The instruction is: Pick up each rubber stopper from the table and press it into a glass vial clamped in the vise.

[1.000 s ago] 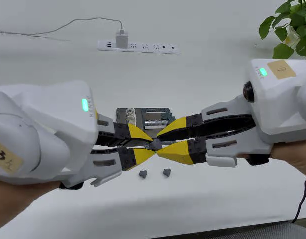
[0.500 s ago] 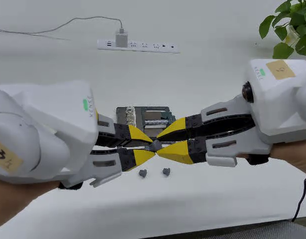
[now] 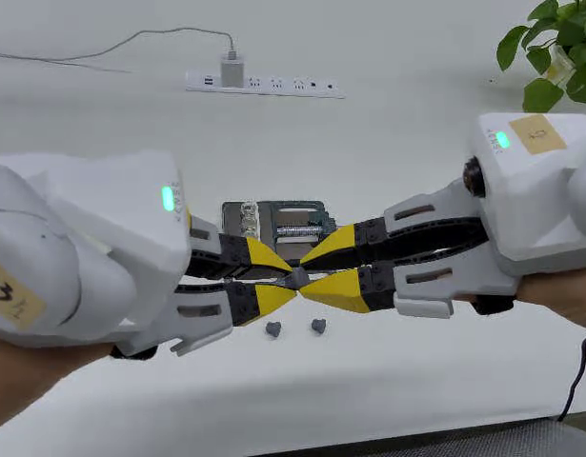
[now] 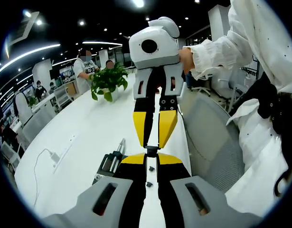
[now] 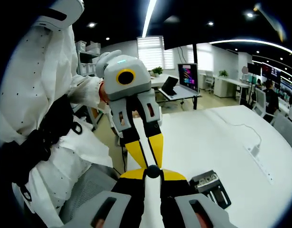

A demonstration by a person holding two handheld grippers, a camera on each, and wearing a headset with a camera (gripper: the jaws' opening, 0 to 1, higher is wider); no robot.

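Left gripper (image 3: 289, 279) and right gripper (image 3: 306, 277) meet tip to tip above the table (image 3: 388, 143). Both pairs of jaws are pinched in on one rubber stopper (image 3: 297, 277) (which pair bears it, cannot tell). It hangs just in front of the vise (image 3: 294, 219) with its glass vials (image 3: 247, 225). Two loose stoppers (image 3: 272, 329) lie on the table below.

Left tool (image 3: 292, 280) sticker (image 3: 9, 293) & right tool (image 3: 303, 274) sticker (image 3: 537, 133): handwritten marks, too blurry to read.
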